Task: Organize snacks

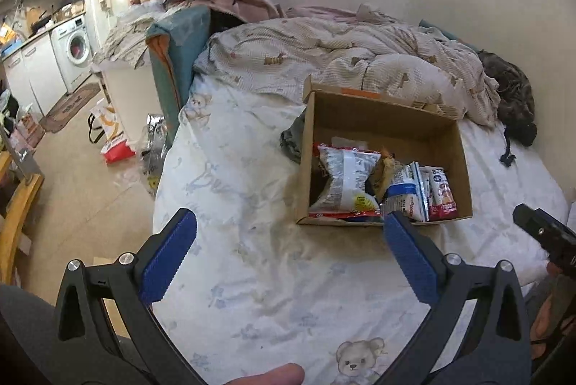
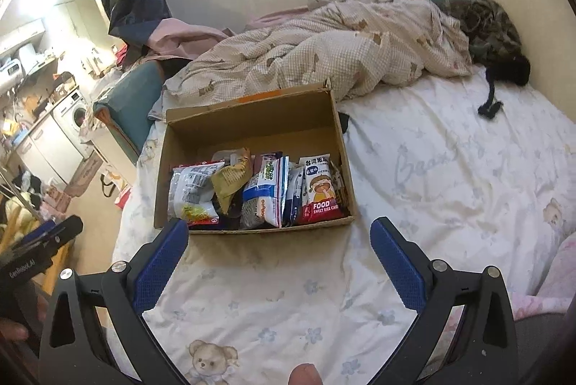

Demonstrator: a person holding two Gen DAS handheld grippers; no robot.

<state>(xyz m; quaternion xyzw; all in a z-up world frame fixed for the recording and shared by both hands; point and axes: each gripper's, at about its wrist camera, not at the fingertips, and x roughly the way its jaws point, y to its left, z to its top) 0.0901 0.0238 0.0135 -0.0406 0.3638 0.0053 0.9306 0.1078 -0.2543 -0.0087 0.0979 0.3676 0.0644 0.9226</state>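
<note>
An open cardboard box (image 1: 414,125) (image 2: 252,122) sits on the bed and holds several snack packets standing along its near side. They include a silver-white bag (image 1: 345,183) (image 2: 190,190), a blue-white packet (image 2: 266,190) and a red "FOOD sweet rice cake" packet (image 2: 320,187) (image 1: 442,190). My left gripper (image 1: 291,233) is open and empty, above the sheet in front of the box. My right gripper (image 2: 279,241) is open and empty, just in front of the box's near wall. The right gripper's tip also shows in the left wrist view (image 1: 547,233).
The bed has a white bear-print sheet (image 2: 450,176). A crumpled beige duvet (image 2: 324,50) lies behind the box, with a dark furry item (image 2: 486,28) by the wall. The bed's left edge drops to a cluttered floor (image 1: 90,176) with bags and a washing machine (image 1: 77,46).
</note>
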